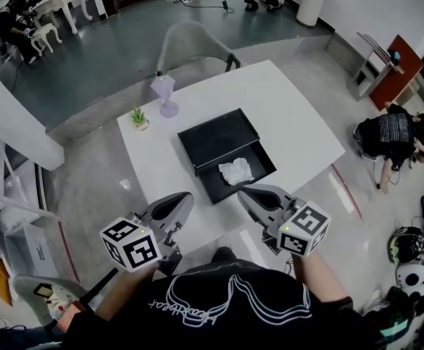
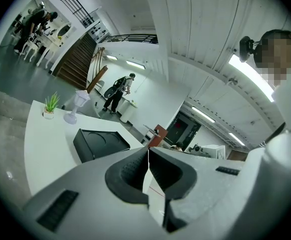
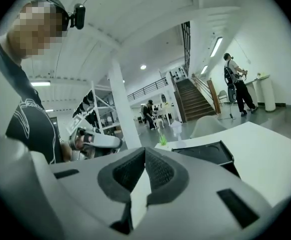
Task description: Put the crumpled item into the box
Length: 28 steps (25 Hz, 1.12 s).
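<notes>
The crumpled white paper wad (image 1: 235, 170) lies inside the open tray of the flat black box (image 1: 216, 141) at the middle of the white bench (image 1: 299, 130), so the placing looks done to me. Both grippers hang near the person's chest, well apart from the box: the left gripper (image 1: 181, 201) has its jaws pressed together on nothing, and the right gripper (image 1: 247, 193) likewise. If the lid is to go down next, I'd approach from its raised edge, press evenly, and watch that the wad sits below the rim so nothing catches.
</notes>
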Available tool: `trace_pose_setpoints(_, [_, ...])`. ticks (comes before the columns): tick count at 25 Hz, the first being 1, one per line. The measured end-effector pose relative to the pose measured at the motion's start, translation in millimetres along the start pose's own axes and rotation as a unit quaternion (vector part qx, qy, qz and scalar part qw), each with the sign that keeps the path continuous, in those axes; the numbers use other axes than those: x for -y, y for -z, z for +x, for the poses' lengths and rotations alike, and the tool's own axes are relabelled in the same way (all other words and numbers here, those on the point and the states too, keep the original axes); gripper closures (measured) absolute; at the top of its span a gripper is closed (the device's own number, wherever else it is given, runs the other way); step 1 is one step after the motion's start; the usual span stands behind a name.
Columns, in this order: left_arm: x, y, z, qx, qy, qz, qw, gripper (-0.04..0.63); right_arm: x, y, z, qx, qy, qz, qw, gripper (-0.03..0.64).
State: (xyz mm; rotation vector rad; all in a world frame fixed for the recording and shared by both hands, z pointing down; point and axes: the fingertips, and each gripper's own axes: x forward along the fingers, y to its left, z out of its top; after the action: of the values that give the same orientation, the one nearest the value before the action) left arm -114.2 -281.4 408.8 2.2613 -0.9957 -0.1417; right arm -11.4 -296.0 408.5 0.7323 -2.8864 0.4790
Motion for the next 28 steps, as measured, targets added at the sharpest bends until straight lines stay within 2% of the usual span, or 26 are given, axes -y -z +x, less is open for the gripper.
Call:
trace_pose_setpoints(5, [28, 9, -7, 0.001, 0.039, 0.011, 0.9992, 0.588, -33, -8, -21, 0.044, -0.001, 0.001, 0.999, 0.614])
trace_pose_setpoints(12, [56, 23, -23, -0.002, 0.065, 0.021, 0.9977, 0.588, -63, -3, -48, 0.093, -0.014, 0.053, 0.994, 0.614])
trace_pose_setpoints(19, [78, 34, -41, -0.003, 0.080, 0.036, 0.9962, 0.588, -92, 8, -60, 0.100, -0.014, 0.047, 0.994, 0.614])
trace_pose_setpoints(28, [85, 41, -57, -0.003, 0.072, 0.040, 0.9966, 0.588, -108, 16, -63, 0.102, -0.020, 0.053, 0.993, 0.614])
